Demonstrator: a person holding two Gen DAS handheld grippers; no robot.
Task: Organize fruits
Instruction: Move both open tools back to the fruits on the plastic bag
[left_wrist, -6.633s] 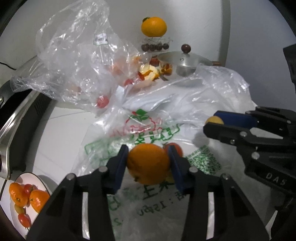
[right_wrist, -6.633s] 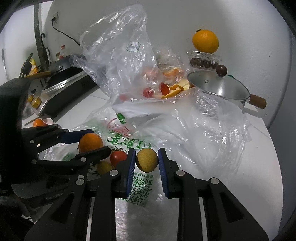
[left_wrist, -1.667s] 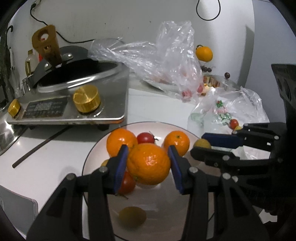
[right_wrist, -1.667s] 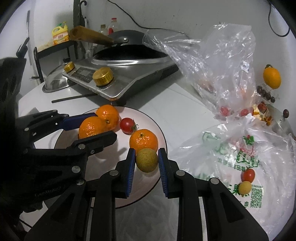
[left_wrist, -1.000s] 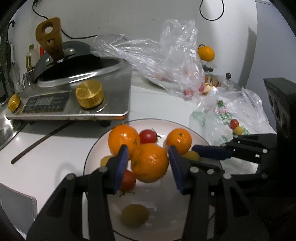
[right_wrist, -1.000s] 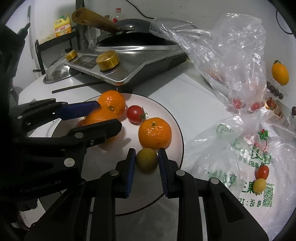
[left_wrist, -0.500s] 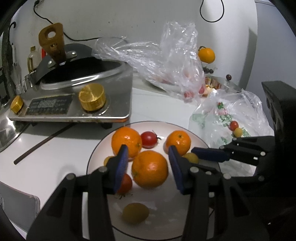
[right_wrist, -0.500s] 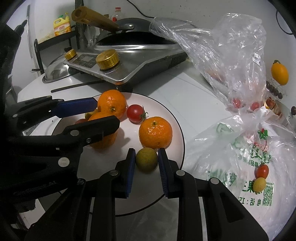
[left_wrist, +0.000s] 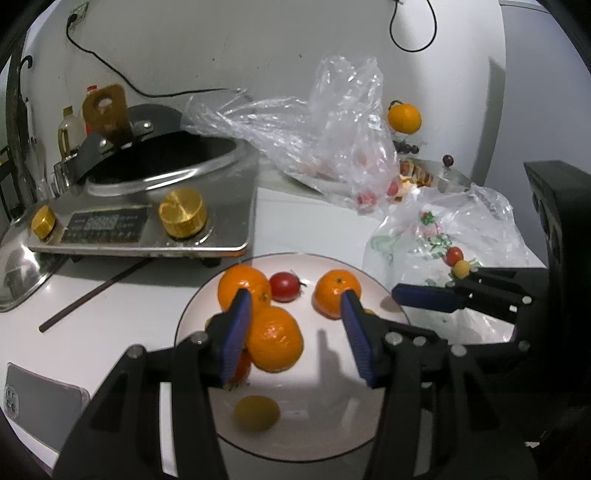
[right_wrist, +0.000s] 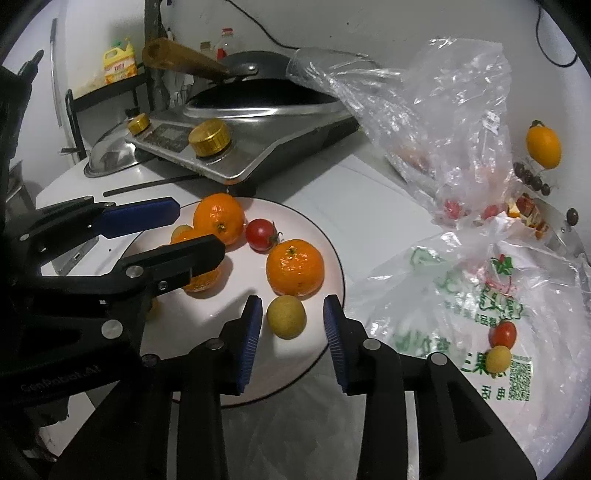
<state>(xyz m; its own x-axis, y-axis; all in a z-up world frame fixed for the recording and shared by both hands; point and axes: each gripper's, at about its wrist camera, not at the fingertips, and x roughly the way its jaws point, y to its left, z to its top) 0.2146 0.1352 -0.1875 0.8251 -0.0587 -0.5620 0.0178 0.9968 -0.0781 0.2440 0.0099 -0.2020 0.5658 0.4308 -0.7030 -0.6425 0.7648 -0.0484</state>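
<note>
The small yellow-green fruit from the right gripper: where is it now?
In the right wrist view the yellow-green fruit lies on the white plate near its right rim, just below an orange, between the right gripper's open jaws.

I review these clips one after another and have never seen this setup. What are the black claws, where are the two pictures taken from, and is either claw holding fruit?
There is no robot arm: a person holds a two-finger claw in each hand, and each claw carries a wide-angle camera that looks along its fingers. One picture is from the left claw, the other from the right claw.

On the white counter sits a plate with oranges, tomatoes and small yellow fruits. Behind it is a steel cooker, and to the side a printed plastic bag with two more small fruits on it.

Both claws have just been opening. The large orange and the yellow fruit lie on the plate between the fingers, so nothing is gripped.
</note>
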